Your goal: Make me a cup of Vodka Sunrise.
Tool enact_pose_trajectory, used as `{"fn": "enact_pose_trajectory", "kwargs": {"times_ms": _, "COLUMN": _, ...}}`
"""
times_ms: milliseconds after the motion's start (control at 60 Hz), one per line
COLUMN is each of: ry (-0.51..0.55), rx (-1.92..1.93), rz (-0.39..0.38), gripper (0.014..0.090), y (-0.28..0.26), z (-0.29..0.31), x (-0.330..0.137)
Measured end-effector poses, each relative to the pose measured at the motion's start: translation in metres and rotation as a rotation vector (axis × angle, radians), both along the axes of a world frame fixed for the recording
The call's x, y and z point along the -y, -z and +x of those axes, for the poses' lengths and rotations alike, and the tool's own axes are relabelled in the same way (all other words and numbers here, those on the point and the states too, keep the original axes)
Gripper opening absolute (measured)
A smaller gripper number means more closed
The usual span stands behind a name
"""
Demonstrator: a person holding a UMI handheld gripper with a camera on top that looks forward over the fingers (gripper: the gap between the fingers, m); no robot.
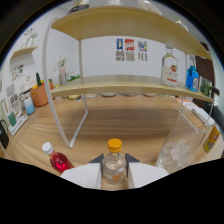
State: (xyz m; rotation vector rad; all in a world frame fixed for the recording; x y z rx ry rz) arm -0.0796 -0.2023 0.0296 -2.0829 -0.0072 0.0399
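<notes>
Gripper view: one yellow-capped bottle [114, 165] between claw [114, 176] fingers.

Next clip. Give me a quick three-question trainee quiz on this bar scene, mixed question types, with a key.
1. True or false: the bottle with the yellow cap stands between the fingers of the gripper.
2. What colour is the liquid in the small bottle beside the fingers? A) red B) green C) clear
3. Fill in: the clear glass on the wooden counter holds ____.

Key: 1 true; 2 A; 3 ice
</notes>
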Motion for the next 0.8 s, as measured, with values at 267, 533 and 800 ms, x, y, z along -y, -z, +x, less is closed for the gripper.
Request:
{"fn": "enact_pose_trajectory", "kwargs": {"times_ms": 267, "ry": -0.051, "rx": 0.022, "rz": -0.027, "gripper": 0.0368, "y": 0.004, "z": -0.005, "x": 0.009}}
{"fn": "enact_pose_trajectory", "kwargs": {"times_ms": 533, "ry": -0.095, "rx": 0.039, "rz": -0.031, "gripper": 0.0859, "y": -0.033, "z": -0.003, "x": 0.037}}
{"fn": "enact_pose_trajectory", "kwargs": {"times_ms": 800, "ry": -0.018, "rx": -0.019, "rz": 0.043, "gripper": 0.0860, "y": -0.115, "z": 0.048, "x": 0.100}}
